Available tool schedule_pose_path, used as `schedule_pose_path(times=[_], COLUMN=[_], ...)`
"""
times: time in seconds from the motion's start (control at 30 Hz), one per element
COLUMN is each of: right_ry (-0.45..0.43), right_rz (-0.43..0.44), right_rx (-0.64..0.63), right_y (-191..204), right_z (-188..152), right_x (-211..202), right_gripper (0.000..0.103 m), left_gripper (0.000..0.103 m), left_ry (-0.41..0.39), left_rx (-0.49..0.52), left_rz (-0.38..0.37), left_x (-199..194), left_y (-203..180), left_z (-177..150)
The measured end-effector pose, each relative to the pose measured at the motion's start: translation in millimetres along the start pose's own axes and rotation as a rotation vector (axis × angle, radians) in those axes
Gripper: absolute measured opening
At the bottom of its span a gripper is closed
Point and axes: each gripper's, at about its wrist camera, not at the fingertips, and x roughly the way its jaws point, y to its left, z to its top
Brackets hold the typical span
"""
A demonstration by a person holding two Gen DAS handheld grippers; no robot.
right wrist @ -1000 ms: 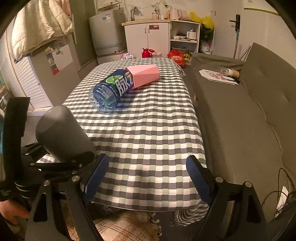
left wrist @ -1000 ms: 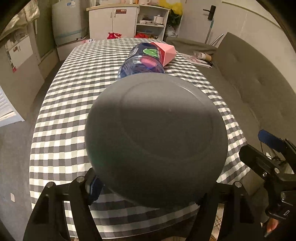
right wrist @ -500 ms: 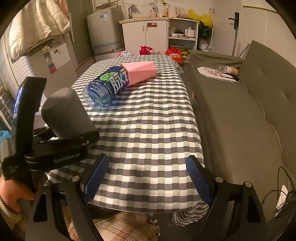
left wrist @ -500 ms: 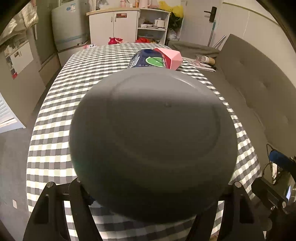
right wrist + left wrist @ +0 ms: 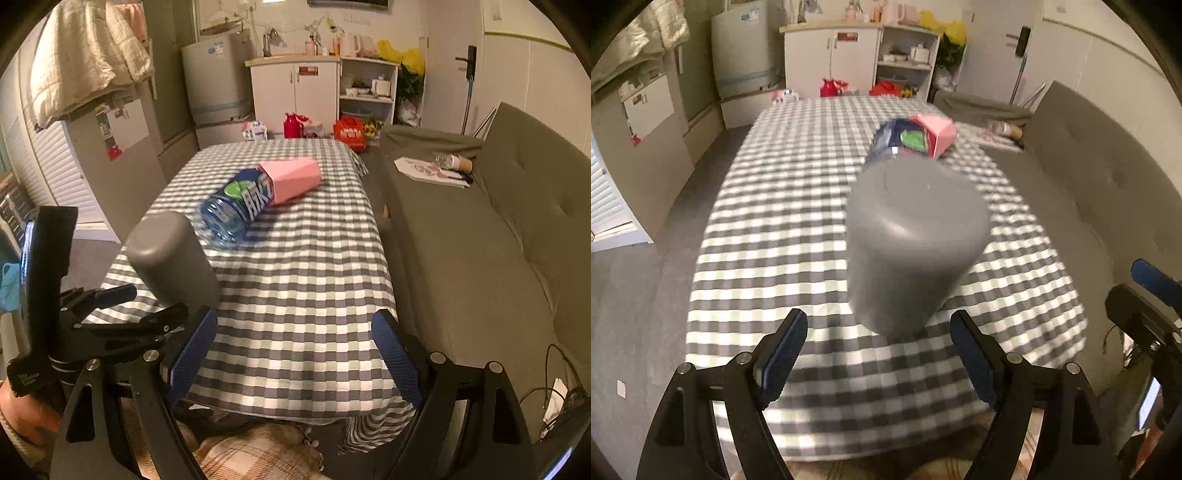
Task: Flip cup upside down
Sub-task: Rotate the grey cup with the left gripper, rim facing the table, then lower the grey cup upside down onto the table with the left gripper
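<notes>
Cup (image 5: 916, 243) is the grey one, and it now stands mouth down with its flat base up on the checked tablecloth (image 5: 798, 206), close to the table's near edge and toward its left side in your right-wrist view. Your left gripper (image 5: 877, 354) is spread wide, and its blue pads (image 5: 785, 354) stand clear of the cup on either side, so nothing is gripped; the picture is blurred, which reads as motion, though I cannot tell which way. Your right gripper (image 5: 293, 356) is also spread wide and empty, hanging over the near edge of the table, well to the right of the cup. Farther along the table, toward its middle, a blue bottle (image 5: 236, 203) lies on its side with its neck tucked into a pink carton (image 5: 295, 179), just behind the cup and, as far as I can tell, not touching it. By my judgement the flip itself is done: the cup looks settled and upright on its rim. What is left for you is small: draw the left gripper back without brushing the cup wall, and check that the rim sits flat on the cloth.
</notes>
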Motion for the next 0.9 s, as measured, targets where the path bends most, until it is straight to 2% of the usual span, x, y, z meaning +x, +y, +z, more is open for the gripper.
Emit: schedule_pose_path(times=[0.1, 0.23, 0.27, 0.3, 0.33, 0.43, 0.5, 0.57, 0.7, 0.9], right_ry=[-0.035, -0.094, -0.102, -0.114, -0.125, -0.165, -0.195, -0.216, -0.258, -0.272], right_rz=[0.002, 0.007, 0.009, 0.006, 0.004, -0.002, -0.005, -0.005, -0.019, -0.031], right_rx=[-0.002, -0.01, -0.013, -0.018, -0.023, -0.032, -0.029, -0.029, -0.02, -0.029], right_y=[4.3, 12.6, 14.6, 17.7, 20.4, 28.0, 33.7, 37.6, 42.4, 44.8], right_z=[0.6, -1.9, -2.9, -3.3, -3.6, -5.0, -7.2, -10.0, -19.1, -24.8], right_x=[-13.9, -28.3, -30.5, -32.7, -33.8, -35.8, -35.8, -35.6, -34.2, -29.3], right_gripper=[0.086, 0.086, 0.086, 0.086, 0.087, 0.093, 0.098, 0.103, 0.103, 0.103], left_gripper=[0.082, 0.082, 0.084, 0.091, 0.094, 0.095, 0.101, 0.101, 0.101, 0.101], left_ry=[-0.061, -0.183, -0.211, -0.241, -0.275, -0.352, -0.372, -0.382, -0.411, -0.472], left_rx=[-0.006, 0.013, 0.019, 0.021, 0.019, -0.001, -0.018, -0.027, -0.029, -0.062], left_rz=[0.007, 0.045, 0.05, 0.062, 0.073, 0.074, 0.086, 0.106, 0.134, 0.158], left_x=[-23.3, -58.0, -64.3, -71.0, -78.0, -93.7, -96.9, -98.1, -99.8, -110.5], left_y=[4.2, 8.1, 9.7, 11.7, 14.4, 24.1, 30.1, 35.0, 41.8, 49.7], left_z=[-2.6, -5.3, -5.6, -7.3, -9.2, -13.3, -13.7, -15.7, -26.1, -41.9])
